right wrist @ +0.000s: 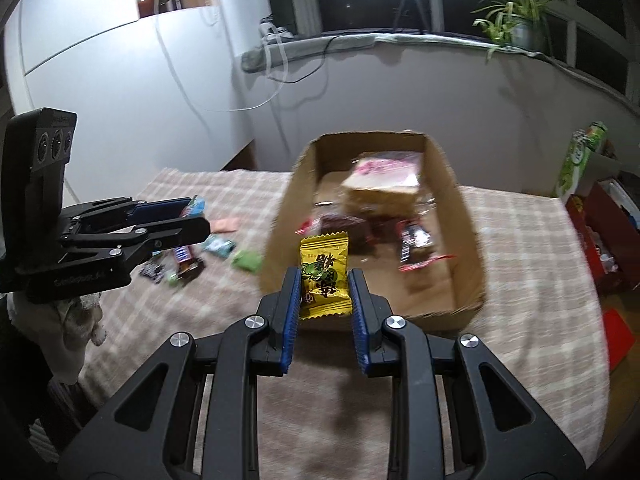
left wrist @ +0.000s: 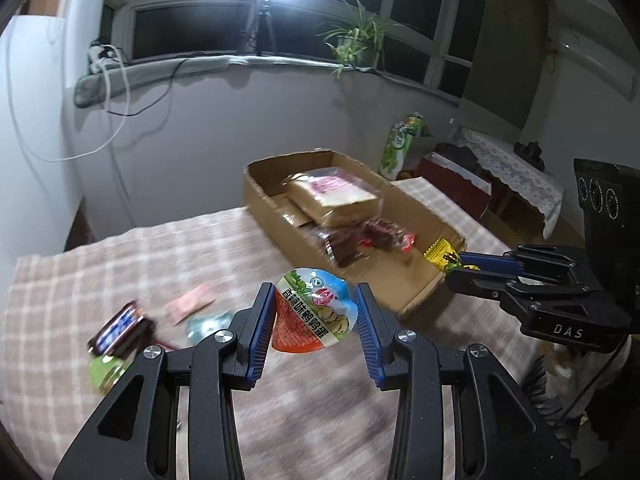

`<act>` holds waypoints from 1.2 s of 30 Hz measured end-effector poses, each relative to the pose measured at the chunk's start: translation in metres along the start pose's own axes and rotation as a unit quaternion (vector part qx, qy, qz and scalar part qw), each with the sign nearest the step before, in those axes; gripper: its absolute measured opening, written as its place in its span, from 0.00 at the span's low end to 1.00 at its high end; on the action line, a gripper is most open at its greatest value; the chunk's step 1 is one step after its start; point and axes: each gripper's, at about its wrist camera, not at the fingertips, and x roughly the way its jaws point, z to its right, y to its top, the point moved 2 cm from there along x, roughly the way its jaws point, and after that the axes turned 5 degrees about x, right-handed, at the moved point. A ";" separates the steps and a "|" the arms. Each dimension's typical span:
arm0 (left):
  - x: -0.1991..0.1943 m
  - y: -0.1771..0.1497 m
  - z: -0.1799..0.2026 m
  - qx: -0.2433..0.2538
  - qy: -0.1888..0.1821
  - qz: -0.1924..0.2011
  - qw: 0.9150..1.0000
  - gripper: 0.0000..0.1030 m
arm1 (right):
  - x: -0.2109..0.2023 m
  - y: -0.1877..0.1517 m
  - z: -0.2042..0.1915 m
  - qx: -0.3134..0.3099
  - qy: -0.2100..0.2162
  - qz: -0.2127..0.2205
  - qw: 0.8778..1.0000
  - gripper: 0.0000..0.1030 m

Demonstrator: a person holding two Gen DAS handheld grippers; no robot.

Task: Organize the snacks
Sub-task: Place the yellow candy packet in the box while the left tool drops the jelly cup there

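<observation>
My left gripper (left wrist: 316,312) is shut on a round sealed snack cup (left wrist: 314,312) with a blue, green and orange lid, held above the checked tablecloth (left wrist: 120,272). My right gripper (right wrist: 325,292) is shut on a yellow snack packet (right wrist: 325,276), just in front of the near wall of the open cardboard box (right wrist: 466,216). From the left wrist view the right gripper (left wrist: 460,266) shows at the right with the yellow packet (left wrist: 442,256) at the box's near corner. The box (left wrist: 400,296) holds a bag of sliced bread (left wrist: 332,196) and several dark red packets (left wrist: 360,240).
Loose snacks lie on the cloth left of the box: a chocolate bar (right wrist: 184,260), a green packet (right wrist: 246,260), a pink one (left wrist: 190,302) and others. A green carton (left wrist: 398,144) and a red box (left wrist: 452,176) stand beyond the table's right side. A ring light and a plant sit at the window.
</observation>
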 end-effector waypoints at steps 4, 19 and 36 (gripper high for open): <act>0.017 0.014 0.006 -0.003 -0.014 -0.001 1.000 0.37 | 0.006 0.011 0.017 0.016 -0.012 0.012 1.000 0.24; 0.062 0.023 0.033 0.004 -0.029 -0.018 0.999 0.37 | 0.036 0.011 0.044 0.048 -0.034 0.005 0.998 0.24; 0.067 0.025 0.047 0.018 -0.016 -0.015 1.000 0.62 | 0.027 0.012 0.059 0.076 -0.060 0.038 0.995 0.84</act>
